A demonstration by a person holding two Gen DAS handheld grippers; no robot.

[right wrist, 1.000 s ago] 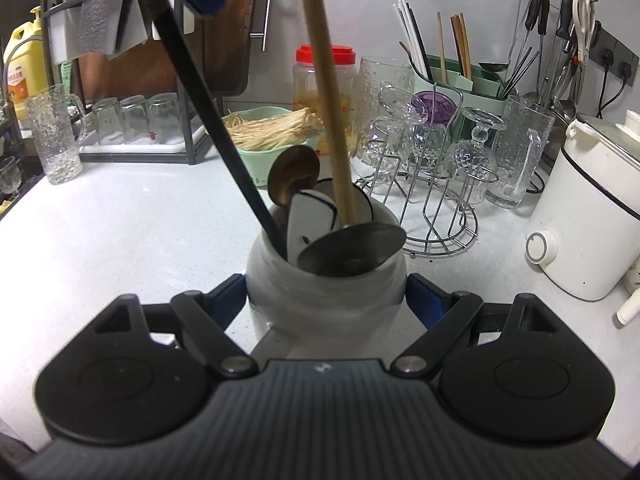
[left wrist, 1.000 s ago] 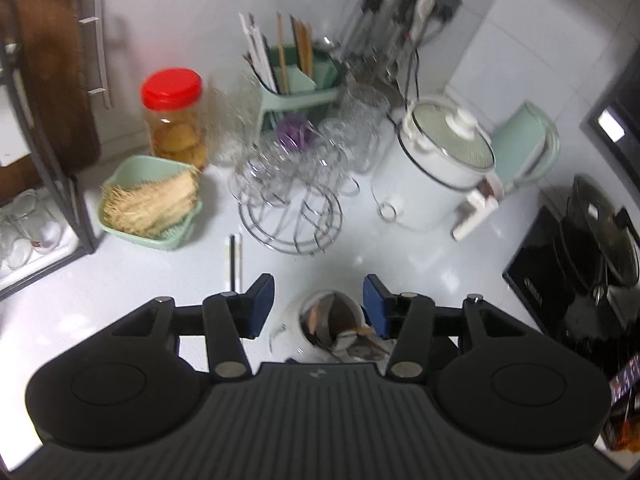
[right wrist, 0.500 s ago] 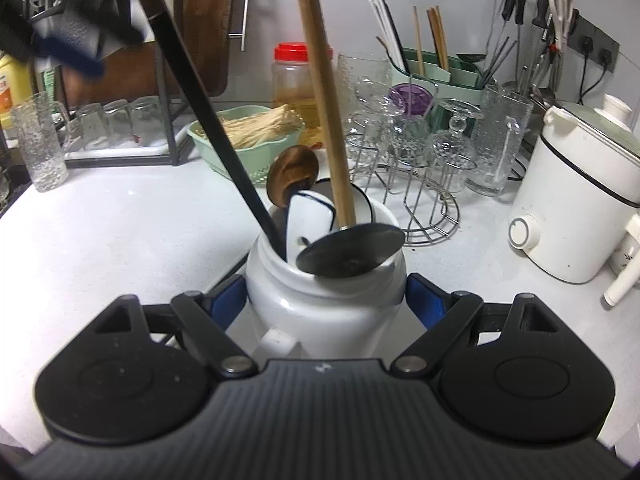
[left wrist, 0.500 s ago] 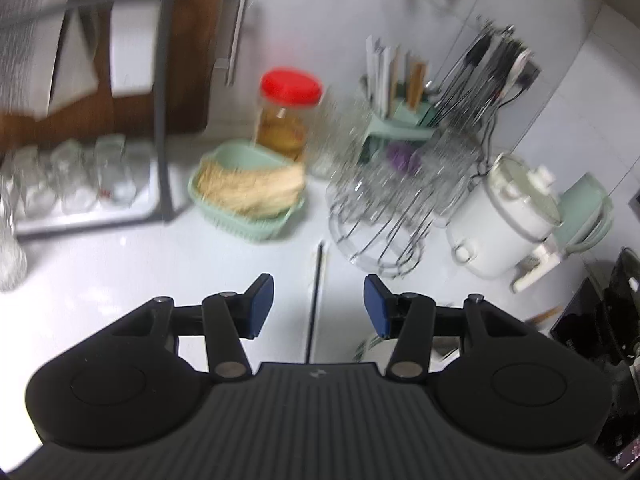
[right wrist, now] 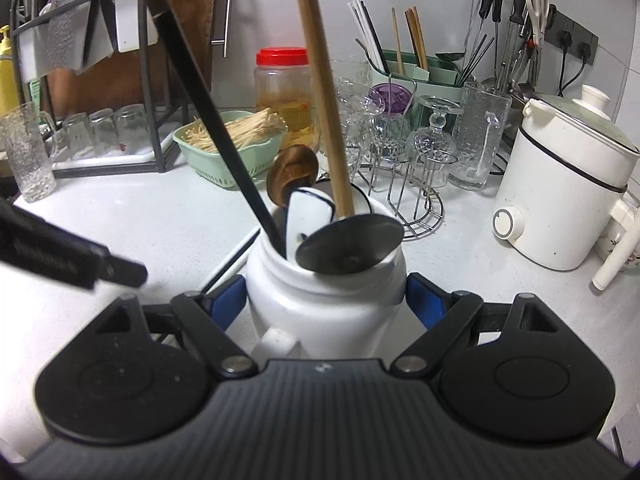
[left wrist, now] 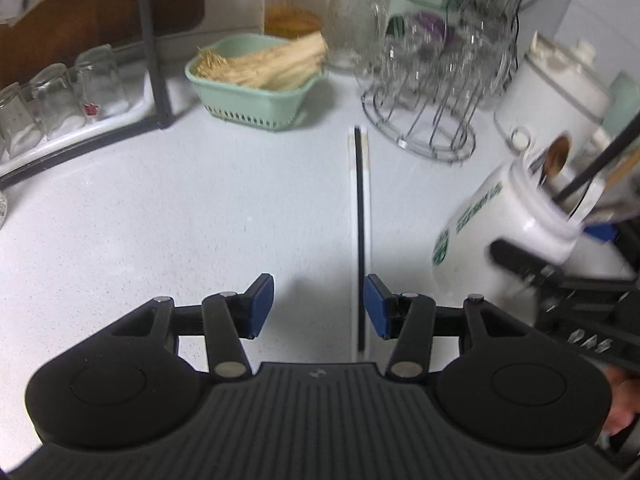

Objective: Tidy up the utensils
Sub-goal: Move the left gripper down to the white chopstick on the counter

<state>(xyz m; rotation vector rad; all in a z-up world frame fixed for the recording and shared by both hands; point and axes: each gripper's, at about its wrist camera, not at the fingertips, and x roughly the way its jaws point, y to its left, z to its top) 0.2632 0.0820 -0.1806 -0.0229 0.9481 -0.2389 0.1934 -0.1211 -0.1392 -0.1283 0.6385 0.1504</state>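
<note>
So your left gripper [left wrist: 319, 306] has dropped right down from its high view over the counter and is now low over the chopsticks [left wrist: 359, 216], the black and white pair lying flat just left of the white jar [left wrist: 508, 220]. A second ago that jar was straight under the left gripper; now the chopsticks run up between the open pads, closer to the right-hand pad [left wrist: 374, 306], which isn't touching yet. Jaws are about half open with nothing in them. Your right gripper [right wrist: 326, 300] hasn't budged: it's clamped on the jar's white body, which already holds a black-handled tool [right wrist: 208, 120], a wooden-handled ladle [right wrist: 320, 92] and a couple of spoons. To me this looks like lining up to grab the last loose pair beside the jar. I'd centre the pads on them before closing, since thin sticks flat on a counter can easily slip or split apart.
</note>
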